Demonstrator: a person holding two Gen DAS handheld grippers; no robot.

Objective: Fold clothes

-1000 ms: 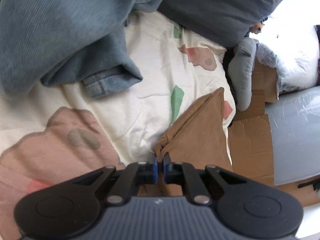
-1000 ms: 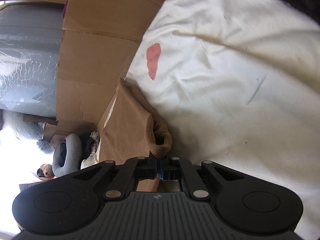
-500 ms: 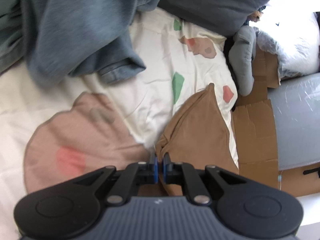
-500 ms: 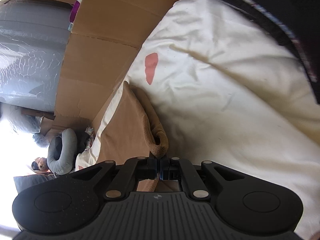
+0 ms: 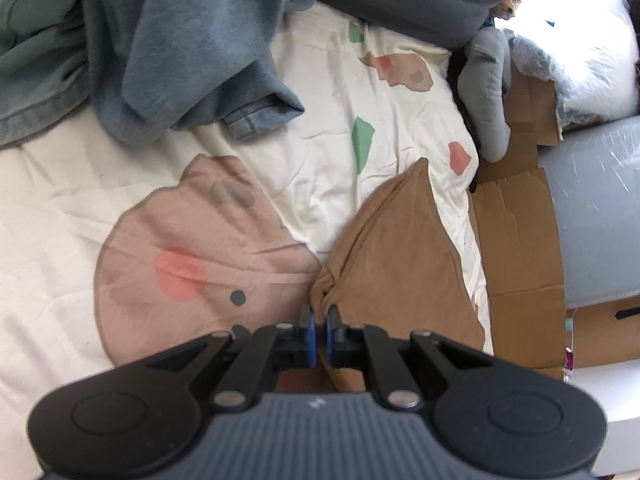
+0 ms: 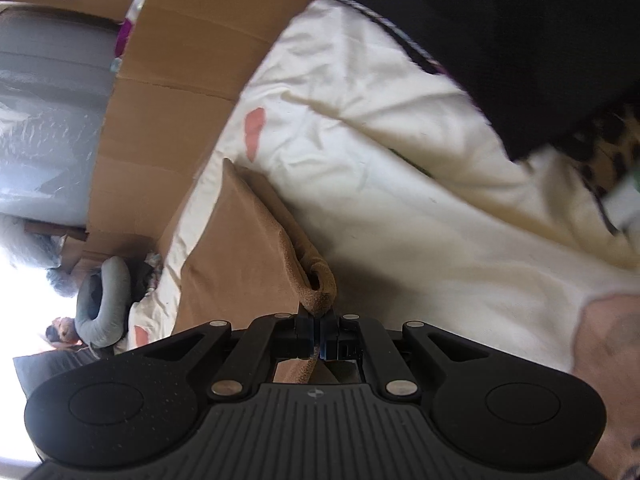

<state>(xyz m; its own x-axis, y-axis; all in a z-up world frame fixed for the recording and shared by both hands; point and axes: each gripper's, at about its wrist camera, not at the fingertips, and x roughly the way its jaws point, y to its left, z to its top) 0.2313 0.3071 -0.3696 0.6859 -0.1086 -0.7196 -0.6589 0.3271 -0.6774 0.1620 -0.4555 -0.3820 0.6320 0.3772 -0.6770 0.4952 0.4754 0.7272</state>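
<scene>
A brown garment [image 5: 396, 264] lies stretched across the cream patterned bedsheet [image 5: 320, 168], running out to a point near the bed's right edge. My left gripper [image 5: 319, 320] is shut on its bunched near corner. In the right wrist view the same brown garment [image 6: 240, 248] shows a rolled hem, and my right gripper [image 6: 319, 322] is shut on that hem. The cloth hangs taut and lifted from both grips.
A heap of blue-grey denim and dark clothes [image 5: 160, 40] covers the far part of the bed. Flattened cardboard [image 5: 520, 248] and a grey plastic-wrapped mattress [image 5: 600, 208] stand beside the bed. A grey neck pillow [image 5: 488, 92] lies at the bed's corner. Dark and leopard-print fabric [image 6: 520, 40] fills the right view's top.
Both grippers have pulled back across the bed with the brown garment held, dragging it along; more of the sheet's pink print and the dark fabric has come into view.
</scene>
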